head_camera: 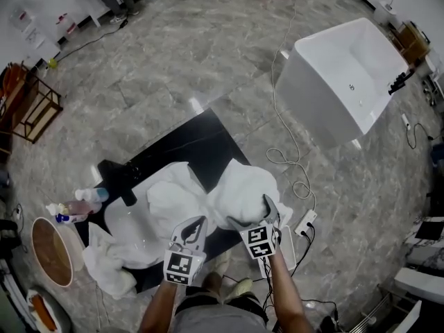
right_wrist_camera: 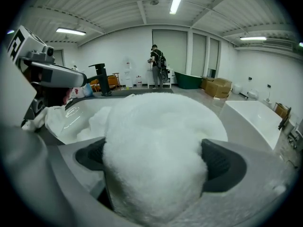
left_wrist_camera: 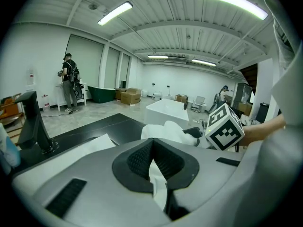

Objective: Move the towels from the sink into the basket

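Towels at the sink

My left gripper [head_camera: 196, 226] is pinched on a fold of the flat towel [head_camera: 173, 198] draped over the sink [head_camera: 128, 231]; my right gripper [head_camera: 251, 212] stands spread wide, the fluffy towel [head_camera: 243, 184] bulging between its jaws.

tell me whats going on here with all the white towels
A person is working over a white sink with a tool in each hand. The left hand-held gripper is pinched shut on the edge of a thin white towel. The right hand-held gripper has its jaws wide apart around a big fluffy towel, which is bunched up just right of the sink.
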Demonstrator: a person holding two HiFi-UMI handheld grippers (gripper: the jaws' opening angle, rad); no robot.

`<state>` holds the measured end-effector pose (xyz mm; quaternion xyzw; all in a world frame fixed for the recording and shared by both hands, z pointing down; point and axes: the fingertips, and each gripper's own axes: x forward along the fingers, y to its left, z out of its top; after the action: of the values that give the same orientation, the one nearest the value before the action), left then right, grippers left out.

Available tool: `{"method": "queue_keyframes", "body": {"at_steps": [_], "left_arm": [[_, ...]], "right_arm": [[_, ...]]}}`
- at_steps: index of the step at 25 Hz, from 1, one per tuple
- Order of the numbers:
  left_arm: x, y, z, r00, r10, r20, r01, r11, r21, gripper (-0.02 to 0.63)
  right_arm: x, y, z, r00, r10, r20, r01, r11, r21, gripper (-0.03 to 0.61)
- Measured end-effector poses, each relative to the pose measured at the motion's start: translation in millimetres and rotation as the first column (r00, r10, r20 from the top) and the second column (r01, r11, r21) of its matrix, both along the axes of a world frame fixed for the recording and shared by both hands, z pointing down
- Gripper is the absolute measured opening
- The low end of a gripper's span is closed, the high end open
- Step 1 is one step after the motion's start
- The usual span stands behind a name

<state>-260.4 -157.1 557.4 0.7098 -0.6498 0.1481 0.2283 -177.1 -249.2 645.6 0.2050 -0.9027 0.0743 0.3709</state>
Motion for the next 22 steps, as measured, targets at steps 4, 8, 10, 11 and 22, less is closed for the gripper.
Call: {"method": "queue_keyframes", "body": {"at_steps": [4, 8, 10, 11, 22], "left_arm": [[0, -1, 2, 1.000, 0.000, -0.002, 0.000, 1.000, -0.006, 0.009], [-1, -2, 0, 1.000, -0.006, 0.002, 0.006, 1.000, -0.001, 0.009], [0, -2, -2, 1.000, -0.008, 0.006, 0.008, 1.000, 0.008, 0.009], [0, -2, -3, 1.000, -0.010, 0.007, 0.010, 1.000, 0.015, 0.009], [10, 11, -31, 0.999, -0.018, 0.045, 0.017, 0.999, 0.039, 0.009]], "right_arm": [[0, 2, 3, 1.000, -0.003, -0.018, 0.003, 1.000, -0.006, 0.581], [2, 10, 3, 0.998, -0.007, -0.069, 0.003, 0.998, -0.057, 0.436], [3, 13, 1, 0.998, -0.003, -0.068, -0.002, 0.998, -0.065, 0.331], [3, 14, -1, 0.998, 0.000, -0.062, -0.004, 0.998, -0.063, 0.281], [10, 14, -28, 0.998, 0.042, 0.038, -0.042, 0.999, -0.001, 0.110]]}}
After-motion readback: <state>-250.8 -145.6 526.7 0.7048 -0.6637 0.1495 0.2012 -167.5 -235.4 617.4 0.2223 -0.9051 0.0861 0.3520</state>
